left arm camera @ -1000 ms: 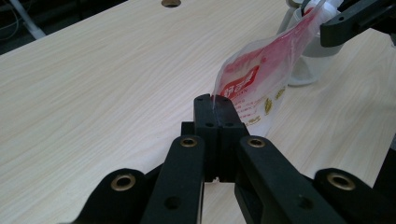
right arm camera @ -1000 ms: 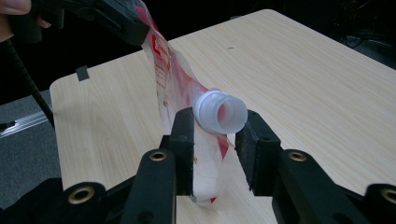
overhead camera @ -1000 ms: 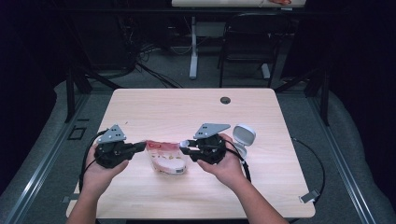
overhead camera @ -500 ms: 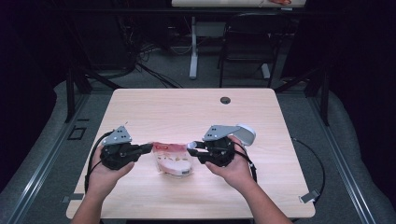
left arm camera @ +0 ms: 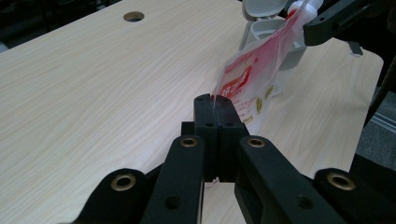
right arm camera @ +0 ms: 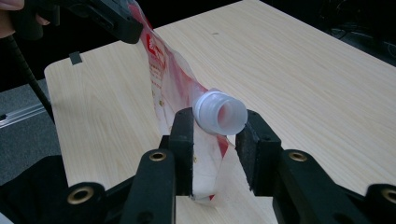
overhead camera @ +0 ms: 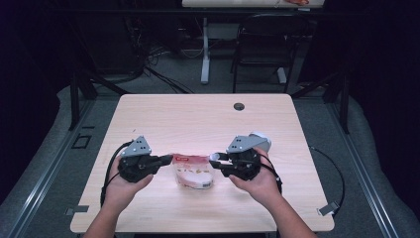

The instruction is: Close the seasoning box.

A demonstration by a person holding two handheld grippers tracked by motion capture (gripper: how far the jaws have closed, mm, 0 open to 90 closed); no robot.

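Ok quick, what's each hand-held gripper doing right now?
Left hand-held gripper: closed on the corner of the red pouch.
Right hand-held gripper: closed on the pouch's white spout.

The high view looks from above the near edge of the counter (overhead camera: 163,119), forward and down, from rather far. The left gripper view sits low and very close behind its own jaws, facing across the counter toward the red-and-clear pouch (left arm camera: 254,77). The right gripper view faces the opposite way — also close. All three views share the pouch and the counter top around it.
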